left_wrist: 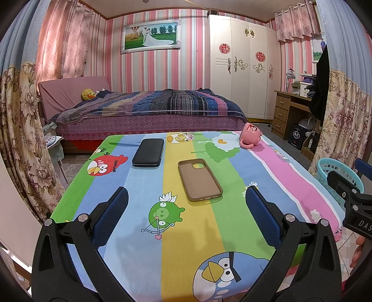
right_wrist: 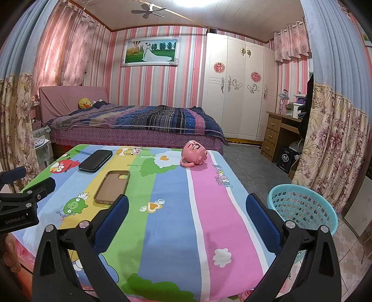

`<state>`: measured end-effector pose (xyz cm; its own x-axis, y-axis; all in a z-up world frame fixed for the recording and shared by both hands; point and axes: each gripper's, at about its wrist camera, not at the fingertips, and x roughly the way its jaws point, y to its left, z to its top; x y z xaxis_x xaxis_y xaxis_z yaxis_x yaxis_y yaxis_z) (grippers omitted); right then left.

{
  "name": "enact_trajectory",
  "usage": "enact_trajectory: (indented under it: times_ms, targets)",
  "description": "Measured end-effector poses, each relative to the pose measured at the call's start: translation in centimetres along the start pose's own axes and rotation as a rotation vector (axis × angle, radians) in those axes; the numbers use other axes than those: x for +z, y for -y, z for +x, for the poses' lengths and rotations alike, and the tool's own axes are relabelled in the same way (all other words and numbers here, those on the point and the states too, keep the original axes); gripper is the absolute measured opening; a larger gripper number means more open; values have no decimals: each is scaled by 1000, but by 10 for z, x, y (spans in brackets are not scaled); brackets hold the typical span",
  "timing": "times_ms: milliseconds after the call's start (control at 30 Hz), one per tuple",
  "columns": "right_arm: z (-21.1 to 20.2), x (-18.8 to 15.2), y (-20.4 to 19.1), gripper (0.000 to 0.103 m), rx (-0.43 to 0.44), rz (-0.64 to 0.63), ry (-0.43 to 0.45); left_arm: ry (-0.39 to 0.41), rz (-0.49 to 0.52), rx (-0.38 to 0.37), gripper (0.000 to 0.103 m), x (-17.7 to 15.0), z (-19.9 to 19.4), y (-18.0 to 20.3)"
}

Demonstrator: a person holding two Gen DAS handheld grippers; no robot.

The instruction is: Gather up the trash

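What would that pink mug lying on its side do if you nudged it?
The pink mug lies tipped over near the table's far edge, so its rounded body would probably roll, though the handle touching the cloth may stop it. It looks rigid and smooth, so it might slip in a loose grip. Being so near the edge, it could fall.

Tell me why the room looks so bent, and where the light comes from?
Left wrist view: the fisheye lens bows the curtains and blacks out the corners, while the table stays sharp. Right wrist view: same bending; a ceiling light glares white at the top edge, and soft shadows lie beneath the fingers.
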<state>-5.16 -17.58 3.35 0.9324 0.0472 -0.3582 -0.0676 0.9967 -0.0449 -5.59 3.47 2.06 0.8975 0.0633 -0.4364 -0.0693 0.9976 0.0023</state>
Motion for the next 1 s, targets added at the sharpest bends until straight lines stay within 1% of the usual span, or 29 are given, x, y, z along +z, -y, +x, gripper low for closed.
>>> enact_trajectory:
  times_ms: [1000]
  targets:
    - [0,0,-1,98,0,0,1,2,8,0,98,0,1,2]
